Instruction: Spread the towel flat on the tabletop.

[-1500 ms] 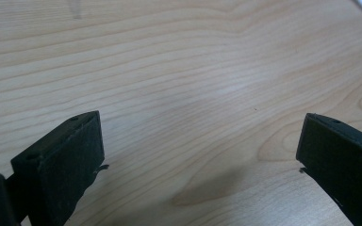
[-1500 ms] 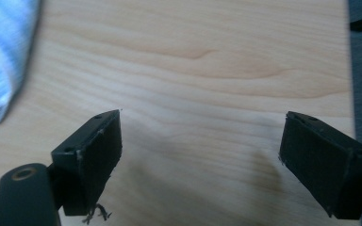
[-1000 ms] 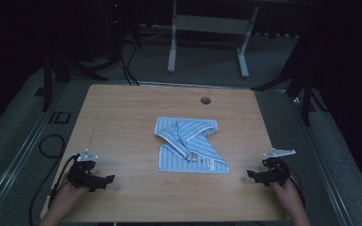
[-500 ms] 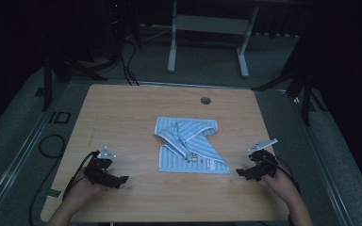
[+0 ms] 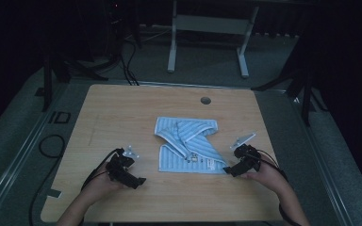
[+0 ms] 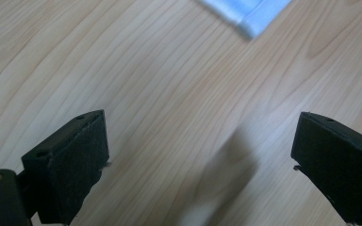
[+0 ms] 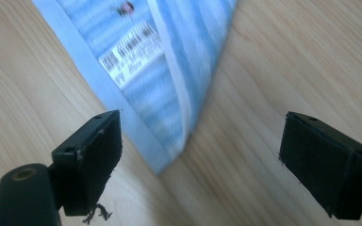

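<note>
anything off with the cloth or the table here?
The striped cloth lies crumpled mid-table, one flap folded diagonally over itself, its label side up near the corner by the right tool. Nothing spilled or damaged. Both tools are open and hold nothing.

The high view is dim, its surroundings nearly black. Both gripper views are bright, with soft shadows on the counter and a slightly motion-blurred cloth.

My left hand-held gripper sits low over the worktop, just off the near-left corner of the striped cloth, jaws spread wide with nothing between them. My right hand-held gripper points at the cloth's near-right corner, jaws wide apart on either side of that corner without touching it.
</note>
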